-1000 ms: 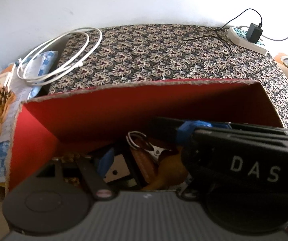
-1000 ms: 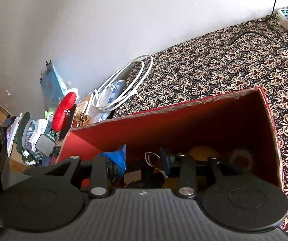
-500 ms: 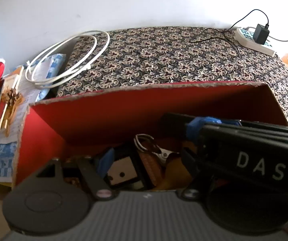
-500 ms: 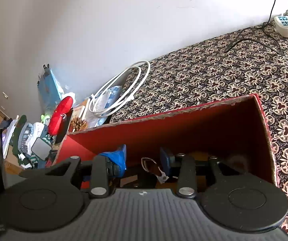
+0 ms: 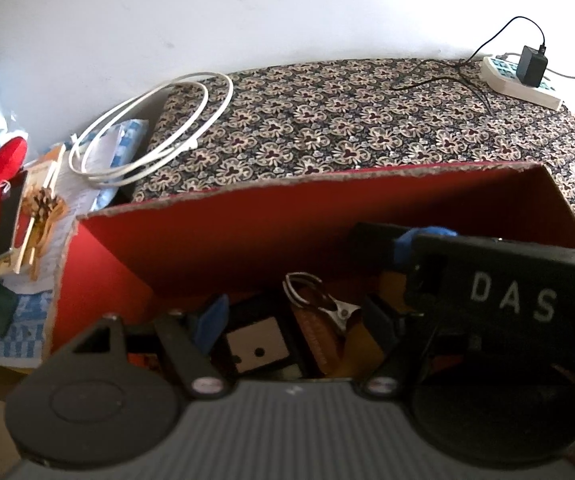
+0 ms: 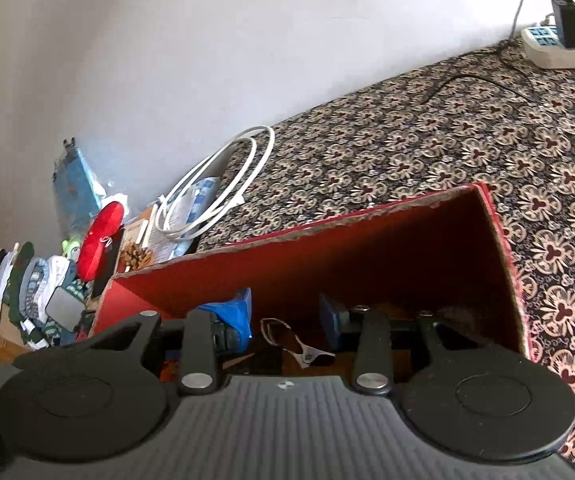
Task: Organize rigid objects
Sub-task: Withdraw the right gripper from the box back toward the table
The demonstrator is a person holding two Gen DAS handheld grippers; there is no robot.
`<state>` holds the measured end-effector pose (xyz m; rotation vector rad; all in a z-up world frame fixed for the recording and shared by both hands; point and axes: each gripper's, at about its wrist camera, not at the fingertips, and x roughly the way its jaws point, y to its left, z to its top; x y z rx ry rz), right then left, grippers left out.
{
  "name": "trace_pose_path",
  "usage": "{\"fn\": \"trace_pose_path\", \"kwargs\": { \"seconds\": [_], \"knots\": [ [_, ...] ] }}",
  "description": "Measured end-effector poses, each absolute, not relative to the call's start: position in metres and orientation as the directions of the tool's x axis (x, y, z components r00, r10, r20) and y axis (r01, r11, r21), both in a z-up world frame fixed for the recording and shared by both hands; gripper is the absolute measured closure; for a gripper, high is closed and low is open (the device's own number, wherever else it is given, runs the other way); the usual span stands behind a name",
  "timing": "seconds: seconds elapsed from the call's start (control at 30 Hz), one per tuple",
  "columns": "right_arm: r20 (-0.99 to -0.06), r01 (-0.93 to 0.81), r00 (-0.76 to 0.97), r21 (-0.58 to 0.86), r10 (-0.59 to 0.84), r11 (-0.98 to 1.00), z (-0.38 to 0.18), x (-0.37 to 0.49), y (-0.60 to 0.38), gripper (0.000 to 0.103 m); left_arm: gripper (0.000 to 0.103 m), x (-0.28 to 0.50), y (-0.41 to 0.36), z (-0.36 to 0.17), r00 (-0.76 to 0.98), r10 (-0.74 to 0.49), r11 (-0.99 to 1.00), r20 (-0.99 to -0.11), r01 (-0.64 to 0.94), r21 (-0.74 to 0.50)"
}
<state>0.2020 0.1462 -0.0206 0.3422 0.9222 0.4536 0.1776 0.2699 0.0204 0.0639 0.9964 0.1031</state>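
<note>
The bed (image 5: 367, 120), spread with a dark floral-print cloth, is bare of loose items near the red cardboard box (image 5: 287, 216) that sits on it. From that I would judge the sorting nearly finished: what can be seen of the rigid objects already lies in the box, and little seems left beyond perhaps a last release or tidy.

The box is matte red inside, with rough, frayed cut edges along its rim. A coil of stiff white cable (image 5: 151, 136) hangs over the bed's far corner, and a white power strip (image 6: 563, 46) with a black adapter sits at the other end.

Both grippers hang over the box, pointing down into it. The left gripper (image 5: 291, 320) stands well open with nothing pressed between its blue-padded fingers. The right gripper (image 6: 287, 320) also shows a clear gap between its blue pads and grips nothing that I can see.

Inside the box lie a tan leather strap or case (image 5: 315, 336), a pale square block with two dark dots (image 5: 257, 344), and a small shiny metal clip with a wire loop (image 6: 299, 344).
</note>
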Motion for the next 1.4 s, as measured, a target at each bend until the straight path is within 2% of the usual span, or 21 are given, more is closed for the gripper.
{"fn": "trace_pose_path", "kwargs": {
  "seconds": [0.7, 1.4],
  "knots": [
    [-0.681, -0.198, 0.6, 0.382, 0.42, 0.903, -0.003, 0.184, 0.14, 0.081, 0.026, 0.159, 0.268, 0.03, 0.552, 0.189, 0.982, -0.812, -0.106, 0.156],
    [-0.639, -0.268, 0.629, 0.356, 0.442, 0.895, 0.024, 0.116, 0.126, 0.081, 0.026, 0.092, 0.251, 0.065, 0.595, 0.21, 0.977, -0.776, -0.165, 0.138]
  ]
}}
